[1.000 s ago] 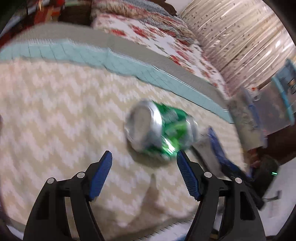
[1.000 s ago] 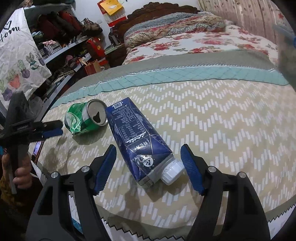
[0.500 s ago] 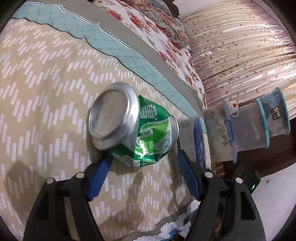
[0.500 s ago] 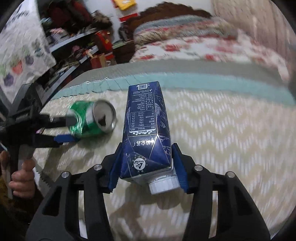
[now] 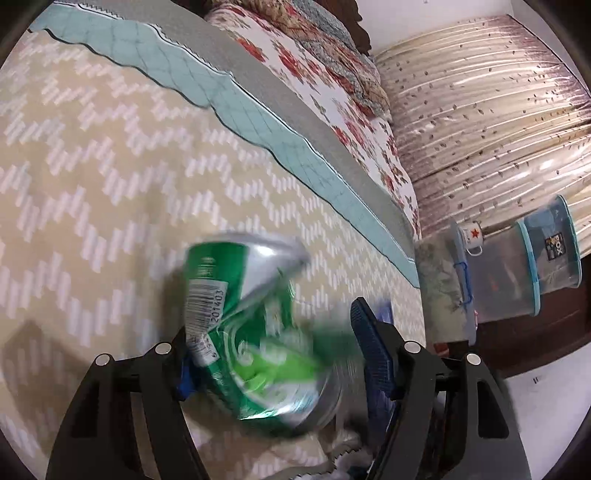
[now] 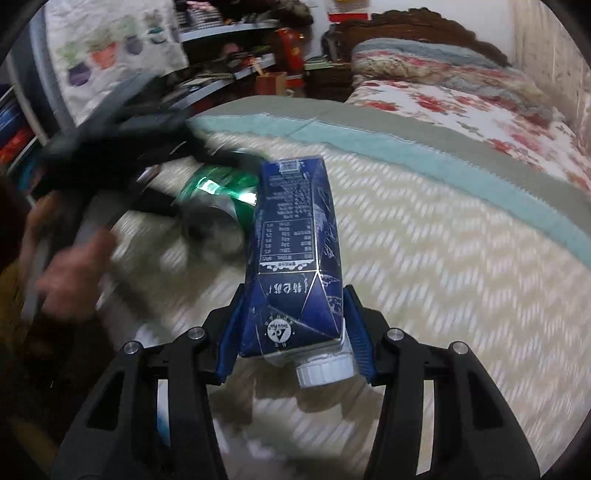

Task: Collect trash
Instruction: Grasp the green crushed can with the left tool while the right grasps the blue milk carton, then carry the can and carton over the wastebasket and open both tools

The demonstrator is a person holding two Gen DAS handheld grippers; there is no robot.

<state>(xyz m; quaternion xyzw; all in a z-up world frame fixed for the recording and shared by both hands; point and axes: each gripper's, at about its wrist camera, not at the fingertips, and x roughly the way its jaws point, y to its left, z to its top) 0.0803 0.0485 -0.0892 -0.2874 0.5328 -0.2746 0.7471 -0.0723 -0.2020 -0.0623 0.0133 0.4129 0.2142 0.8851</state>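
The right tongs (image 6: 295,339) clench the blue carton (image 6: 291,258) by its capped end, long axis pointing away up-frame, while the left tongs (image 5: 273,354) straddle the green can (image 5: 255,332), apparently gripped, low centre over the bedspread (image 5: 92,166).

A beige chevron-patterned blanket (image 5: 110,177) covers the near end of the bed, bordered by a teal quilted strip (image 5: 258,122) and a grey band. Beyond lies a floral bedspread (image 6: 461,107) with a folded quilt (image 6: 424,59) against the dark carved headboard (image 6: 406,29). Pale patterned curtains (image 5: 480,110) hang beside the bed, with stacked clear storage tubs (image 5: 524,266) and a white mug (image 5: 471,236) below. Cluttered shelves (image 6: 229,51) stand at the other side.
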